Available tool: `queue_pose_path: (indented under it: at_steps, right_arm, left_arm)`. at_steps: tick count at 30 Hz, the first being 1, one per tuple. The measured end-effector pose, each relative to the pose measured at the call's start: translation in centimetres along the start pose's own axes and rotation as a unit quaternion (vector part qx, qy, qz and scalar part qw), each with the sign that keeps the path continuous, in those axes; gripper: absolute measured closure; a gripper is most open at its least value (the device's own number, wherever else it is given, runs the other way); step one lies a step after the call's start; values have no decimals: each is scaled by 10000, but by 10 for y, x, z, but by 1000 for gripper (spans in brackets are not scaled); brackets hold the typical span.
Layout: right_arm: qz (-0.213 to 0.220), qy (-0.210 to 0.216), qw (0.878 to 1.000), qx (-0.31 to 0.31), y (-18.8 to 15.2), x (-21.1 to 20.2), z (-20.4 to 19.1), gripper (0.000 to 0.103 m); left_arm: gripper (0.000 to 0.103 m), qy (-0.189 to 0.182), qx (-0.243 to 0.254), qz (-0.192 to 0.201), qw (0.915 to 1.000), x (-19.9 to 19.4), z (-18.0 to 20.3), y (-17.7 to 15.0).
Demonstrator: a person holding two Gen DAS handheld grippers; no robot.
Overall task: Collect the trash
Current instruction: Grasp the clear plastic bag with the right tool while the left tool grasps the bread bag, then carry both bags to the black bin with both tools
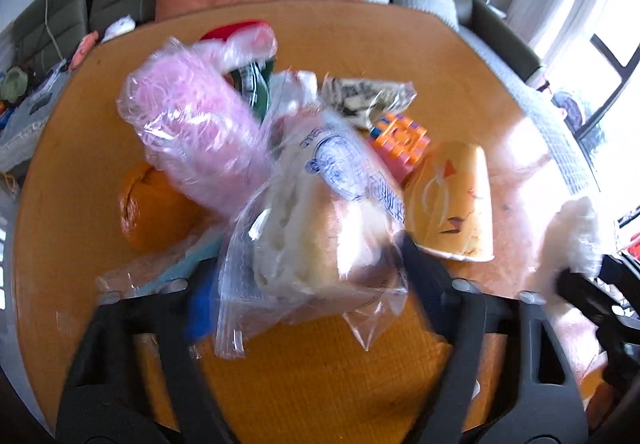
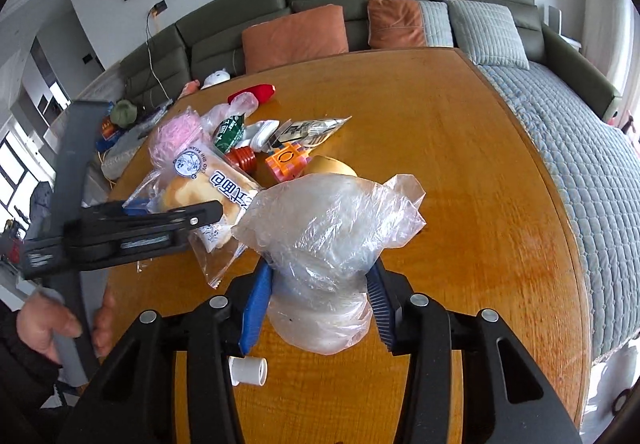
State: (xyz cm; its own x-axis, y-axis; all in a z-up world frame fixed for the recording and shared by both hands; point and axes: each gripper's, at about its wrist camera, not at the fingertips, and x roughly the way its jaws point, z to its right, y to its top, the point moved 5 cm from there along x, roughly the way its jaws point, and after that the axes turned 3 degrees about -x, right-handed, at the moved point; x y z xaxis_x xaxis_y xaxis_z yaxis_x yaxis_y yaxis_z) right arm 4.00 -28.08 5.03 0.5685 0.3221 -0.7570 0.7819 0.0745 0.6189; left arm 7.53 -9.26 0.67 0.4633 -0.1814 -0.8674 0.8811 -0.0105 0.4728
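Note:
My left gripper [image 1: 304, 260] is shut on a clear bread bag [image 1: 320, 212] with blue print, held above the round wooden table [image 1: 400, 44]; it also shows in the right wrist view [image 2: 212, 188]. My right gripper [image 2: 316, 284] is shut on a crumpled clear plastic bag [image 2: 328, 232] with white stuff inside. A bag of pink shreds [image 1: 196, 132] lies beside the bread bag. An overturned yellow paper cup [image 1: 456, 200] stands to the right of it.
Other litter lies on the table: an orange-pink block toy [image 1: 400, 140], a printed wrapper [image 1: 364, 100], a green carton [image 2: 228, 132], a red item [image 2: 256, 92], an orange roll [image 1: 148, 204]. A sofa with cushions [image 2: 296, 32] stands behind.

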Motion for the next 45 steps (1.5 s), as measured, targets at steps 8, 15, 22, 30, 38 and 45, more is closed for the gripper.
queue_pose_path:
  at_steps: [8,15,22,30,38,45]
  right_arm:
    - [232,96,9997,-41,5,-13,-10,56]
    - [410,244,9984,-314,23,-19,-53,56]
    - [345,613,9940,-841,36,3,-146,56]
    - [160,1141,9806,-1587,40,37,-269,56]
    - [-126,1734,9551,-2401,39,79,-401,56]
    - [-457,2273,9247,-3018,18,111,-515,56]
  left_arm:
    - [45,-497,-143,293,9982,-22,-6,-4]
    - [46,-643,-148,766,9949,-67,-27,-6]
    - [46,-316,-706,1055,9914,-112,-113,-18]
    - [46,247,-1449,1319,9803,-156,-225,-54]
    - [46,762,-2317,1502,9581,-196,-329,-121]
    - [46,1427,-3145,1401,9279,-220,-418,-186]
